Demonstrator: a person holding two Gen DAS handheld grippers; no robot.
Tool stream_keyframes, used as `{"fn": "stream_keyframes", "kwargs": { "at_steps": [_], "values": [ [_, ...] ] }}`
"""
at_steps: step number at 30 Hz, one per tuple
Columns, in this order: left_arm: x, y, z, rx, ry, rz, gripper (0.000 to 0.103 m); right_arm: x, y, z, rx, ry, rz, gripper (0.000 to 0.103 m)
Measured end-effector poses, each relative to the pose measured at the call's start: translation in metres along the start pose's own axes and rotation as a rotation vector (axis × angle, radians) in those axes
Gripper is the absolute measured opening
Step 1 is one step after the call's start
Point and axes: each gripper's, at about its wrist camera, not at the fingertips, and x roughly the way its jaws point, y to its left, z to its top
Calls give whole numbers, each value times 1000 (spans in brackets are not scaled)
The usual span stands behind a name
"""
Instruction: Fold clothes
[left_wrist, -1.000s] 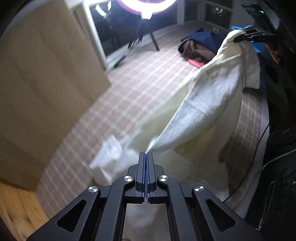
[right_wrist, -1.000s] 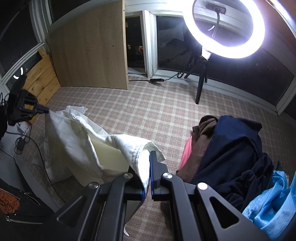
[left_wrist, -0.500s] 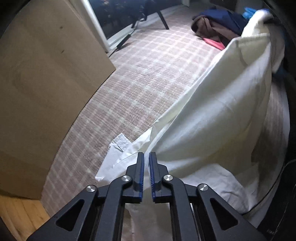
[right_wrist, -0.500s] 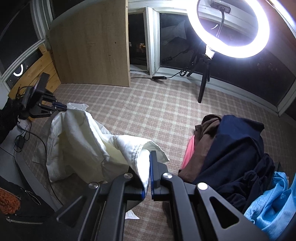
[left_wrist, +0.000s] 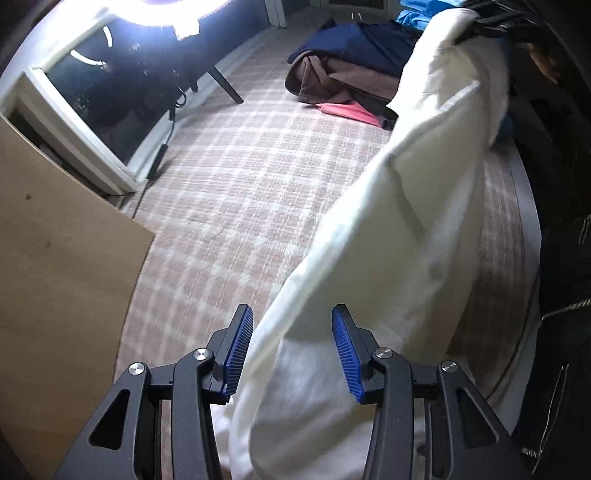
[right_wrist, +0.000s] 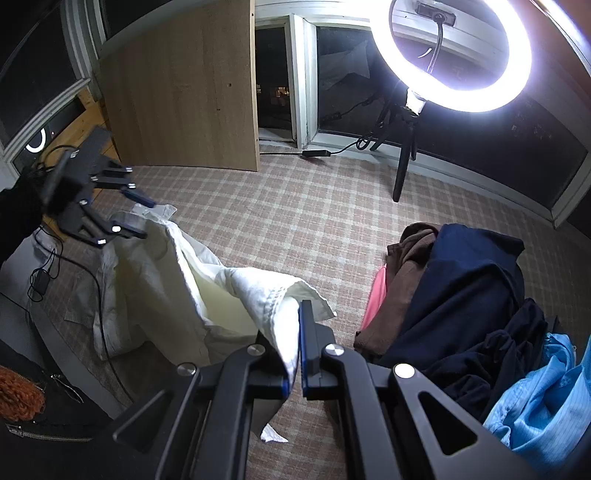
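Our left gripper (left_wrist: 291, 347), clamped on the white shirt (left_wrist: 406, 221) a second ago, is spreading and letting go while our right gripper (right_wrist: 299, 347) is pinching its raised corner, so we are re-gripping mid-fold.

- A cream-white garment (right_wrist: 177, 280) is hanging by one corner from the right claw (right_wrist: 300, 347), which is clamping it.
- Its length is draping down in loose folds, with the lower end crumpling on the checked carpet (right_wrist: 295, 221).
- Its fabric is passing between the spread fingers of the left claw (left_wrist: 291, 347).
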Motion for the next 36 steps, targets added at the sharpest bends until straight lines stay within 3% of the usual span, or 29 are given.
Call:
{"fn": "stream_keyframes", "kwargs": {
  "at_steps": [2, 4, 5, 6, 11, 14, 20, 24, 30, 33, 35, 36],
  "values": [
    [4, 8, 4, -21, -4, -35, 43, 0, 0, 0, 0, -1, -1, 3],
    [7, 13, 6, -45, 4, -79, 35, 0, 0, 0, -1, -3, -2, 3],
    [8, 14, 5, -57, 11, -103, 14, -1, -1, 0, -1, -3, -2, 3],
    [7, 13, 5, -65, 17, -121, 1, -1, -1, -1, -1, -4, -2, 3],
    [-13, -4, -5, -68, 6, -146, 1, -3, -2, 0, -2, -14, -7, 3],
    [-33, -11, -13, -100, -7, -112, 1, -12, -2, 5, -4, -41, -8, 3],
    [-112, -34, -18, -117, -129, 39, 1, -68, 11, 32, -49, -186, -58, 3],
    [-188, -54, -26, -106, -251, 171, 1, -149, 48, 69, -136, -371, -80, 3],
    [-314, -73, -42, -226, -418, 462, 1, -275, 108, 126, -274, -655, -103, 3],
    [-374, -98, -50, -257, -549, 554, 1, -340, 139, 145, -325, -807, -110, 3],
    [-389, -108, -52, -268, -569, 593, 1, -360, 160, 150, -358, -832, -105, 3],
    [-389, -113, -50, -263, -532, 613, 1, -365, 170, 152, -377, -828, -101, 3]
  ]
}}
